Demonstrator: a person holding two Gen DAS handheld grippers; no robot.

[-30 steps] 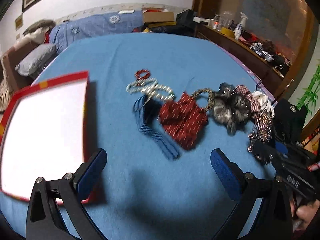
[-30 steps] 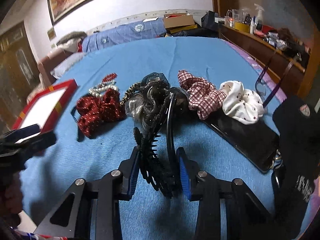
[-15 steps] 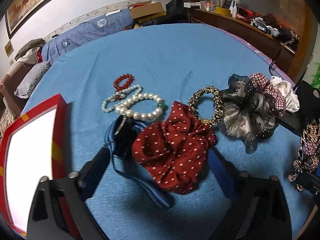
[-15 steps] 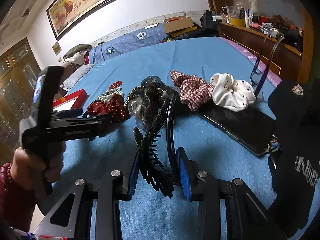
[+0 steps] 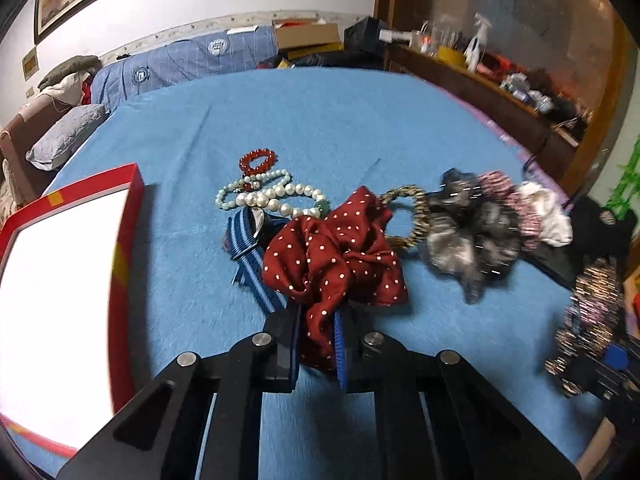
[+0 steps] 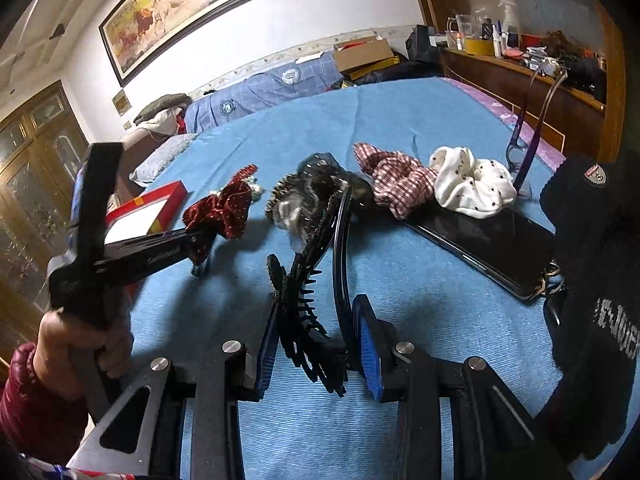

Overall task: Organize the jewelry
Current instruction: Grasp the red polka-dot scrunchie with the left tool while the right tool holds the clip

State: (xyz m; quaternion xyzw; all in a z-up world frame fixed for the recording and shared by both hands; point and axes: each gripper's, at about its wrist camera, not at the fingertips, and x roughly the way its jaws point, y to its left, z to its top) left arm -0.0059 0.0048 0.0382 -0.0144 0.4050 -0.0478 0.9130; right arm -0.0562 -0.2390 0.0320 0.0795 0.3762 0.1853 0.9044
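My left gripper (image 5: 316, 332) is shut on the near edge of a red polka-dot scrunchie (image 5: 336, 252), lifted slightly off the blue bedspread; it also shows in the right wrist view (image 6: 220, 210). Beside it lie a blue striped watch strap (image 5: 250, 256), pearl bracelets (image 5: 272, 196), a red bead bracelet (image 5: 258, 160) and a leopard hair tie (image 5: 408, 216). My right gripper (image 6: 316, 336) is shut on a black comb hair clip (image 6: 316, 272) above the bed. A red-rimmed white box (image 5: 56, 280) lies open at the left.
A grey-black scrunchie (image 5: 468, 232), a checked scrunchie (image 6: 396, 184) and a white dotted scrunchie (image 6: 468, 184) lie in a row to the right. A black phone (image 6: 488, 244), glasses (image 6: 528, 140) and a black cap (image 6: 592, 280) sit at the right edge.
My left gripper moved forward and closed on the red scrunchie, lifting its edge. My right gripper rose slightly, still holding the hair clip.
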